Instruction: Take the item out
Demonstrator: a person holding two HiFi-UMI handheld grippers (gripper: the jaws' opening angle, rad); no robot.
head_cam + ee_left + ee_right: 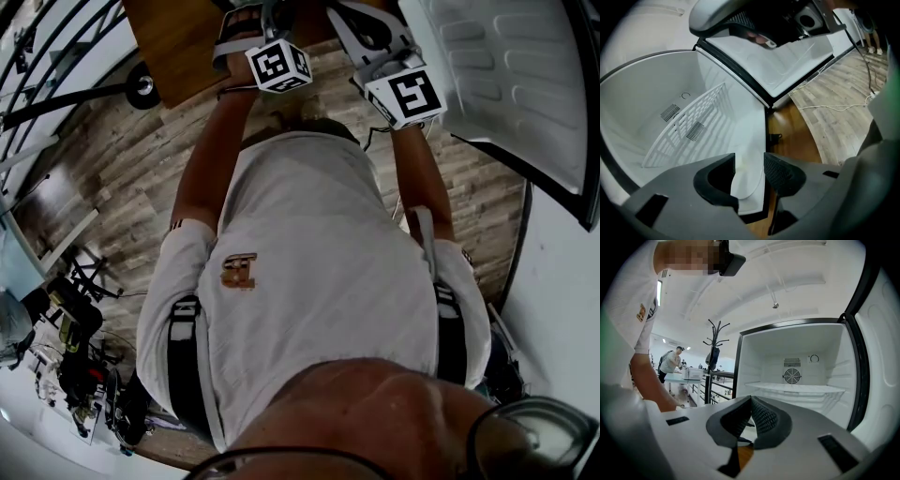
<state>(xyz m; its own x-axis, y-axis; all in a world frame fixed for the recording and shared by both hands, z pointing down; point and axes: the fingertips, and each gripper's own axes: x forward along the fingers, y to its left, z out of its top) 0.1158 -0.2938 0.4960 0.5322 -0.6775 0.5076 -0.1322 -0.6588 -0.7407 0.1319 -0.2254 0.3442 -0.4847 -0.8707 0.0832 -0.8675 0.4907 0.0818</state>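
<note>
The fridge (797, 341) stands open, and no view lets one tell which item is to come out: the right gripper view shows a white shelf (797, 389) across the compartment, a round fan grille (792, 376) on the far wall and a dial (814, 358) just right of it, up a little. The door (881, 357) is swung out to the right, its moulded inner side towards the person. The left gripper view looks in at an angle and shows a white wire rack (693, 126) and two small vents (670, 112) on the wall. The left claw (749, 159) has its jaws apart; the white front edge of the fridge wall shows in the gap, and whether they touch it cannot be told. The right claw (750, 401) is closed, its tips pressed together with nothing between them, and it is held in front of the fridge, pointing at it. In the head view both marker cubes, left (278, 66) and right (406, 96), sit side by side at the far end of the person's outstretched arms, above a white shirt (309, 272). A brown board (792, 136) lies beside the fridge on the plank floor (112, 159), where a pale cable (834, 108) trails. Far left stand a coat rack (712, 348) and another person (670, 362) at a desk (677, 377).
</note>
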